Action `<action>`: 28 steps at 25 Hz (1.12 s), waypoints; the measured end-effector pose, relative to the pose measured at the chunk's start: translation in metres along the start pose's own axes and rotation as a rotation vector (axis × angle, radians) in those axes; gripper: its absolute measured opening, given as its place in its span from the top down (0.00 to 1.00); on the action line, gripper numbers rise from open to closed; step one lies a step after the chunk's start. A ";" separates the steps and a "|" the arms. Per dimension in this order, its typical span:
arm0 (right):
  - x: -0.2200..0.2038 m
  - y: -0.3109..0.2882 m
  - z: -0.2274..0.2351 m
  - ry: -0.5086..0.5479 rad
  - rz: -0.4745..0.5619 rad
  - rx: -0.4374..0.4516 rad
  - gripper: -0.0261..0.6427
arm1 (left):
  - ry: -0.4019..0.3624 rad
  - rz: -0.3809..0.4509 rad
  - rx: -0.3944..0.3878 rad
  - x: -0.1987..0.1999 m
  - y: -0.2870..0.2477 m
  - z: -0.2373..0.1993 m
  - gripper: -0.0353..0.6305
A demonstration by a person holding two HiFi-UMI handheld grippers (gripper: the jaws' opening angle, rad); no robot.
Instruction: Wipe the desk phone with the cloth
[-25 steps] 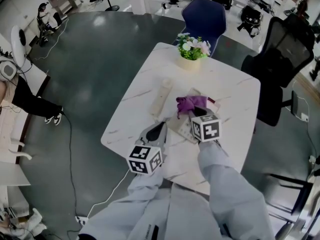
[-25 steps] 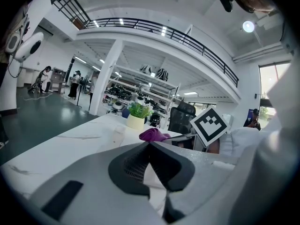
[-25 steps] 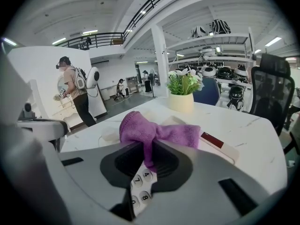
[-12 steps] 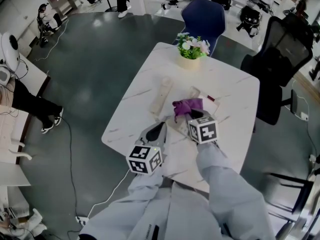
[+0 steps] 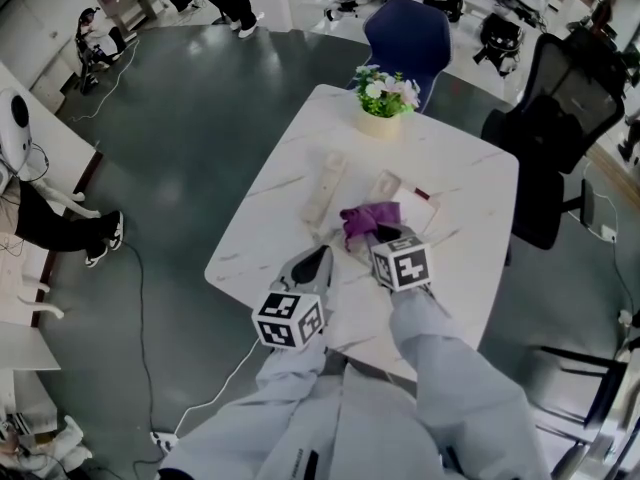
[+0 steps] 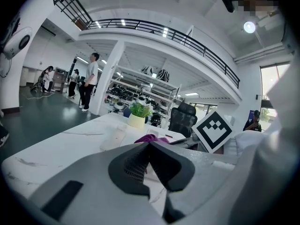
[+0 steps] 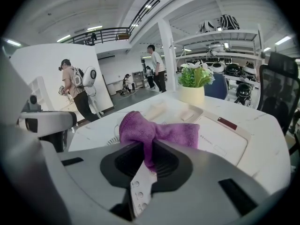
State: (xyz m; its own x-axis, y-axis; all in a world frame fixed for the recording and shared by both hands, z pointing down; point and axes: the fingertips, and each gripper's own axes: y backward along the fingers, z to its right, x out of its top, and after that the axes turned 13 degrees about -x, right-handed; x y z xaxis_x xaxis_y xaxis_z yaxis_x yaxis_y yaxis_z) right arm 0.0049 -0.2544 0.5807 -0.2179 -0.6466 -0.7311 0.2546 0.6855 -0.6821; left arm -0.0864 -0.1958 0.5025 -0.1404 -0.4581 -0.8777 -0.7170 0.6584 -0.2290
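The white desk phone [image 5: 412, 211] lies in the middle of the marble table [image 5: 470, 183], with its handset [image 5: 322, 193] off the cradle and lying to its left. My right gripper [image 5: 383, 236] is shut on a purple cloth [image 5: 364, 218], which rests on the phone's near left part. In the right gripper view the cloth [image 7: 157, 131] bunches above the right gripper [image 7: 149, 161], with the phone's face [image 7: 220, 135] beyond it. My left gripper [image 5: 320, 256] sits shut at the phone's left edge; in the left gripper view nothing shows in the left gripper [image 6: 149, 145].
A flower pot [image 5: 383, 103] stands at the table's far end. A blue chair [image 5: 408, 33] stands behind it and a black office chair [image 5: 560, 118] to the right. A cable [image 5: 140, 298] runs over the floor at left. People stand far off.
My right gripper has dragged the cloth leftward and toward me across the phone, uncovering more of its far right side. The left gripper has stayed put.
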 end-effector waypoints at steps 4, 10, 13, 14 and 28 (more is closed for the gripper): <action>-0.004 0.003 -0.008 0.008 -0.009 0.013 0.91 | 0.002 0.002 0.005 -0.001 0.005 0.001 0.95; -0.009 0.007 -0.020 0.016 -0.022 0.038 0.91 | 0.002 0.006 0.014 0.000 0.013 0.002 0.95; -0.016 0.008 -0.027 0.022 -0.037 0.055 0.91 | 0.003 0.007 0.020 -0.003 0.018 0.003 0.95; -0.019 0.007 -0.029 0.024 -0.044 0.061 0.91 | 0.003 0.008 0.022 -0.004 0.019 0.003 0.95; -0.026 0.018 -0.048 0.047 -0.057 0.102 0.91 | 0.006 0.019 0.042 -0.010 0.037 0.007 0.95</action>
State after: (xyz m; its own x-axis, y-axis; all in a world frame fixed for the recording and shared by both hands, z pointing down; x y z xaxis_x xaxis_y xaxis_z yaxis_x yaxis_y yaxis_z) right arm -0.0301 -0.2089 0.5863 -0.2780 -0.6653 -0.6929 0.3348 0.6090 -0.7190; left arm -0.1071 -0.1631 0.4996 -0.1578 -0.4492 -0.8794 -0.6848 0.6914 -0.2303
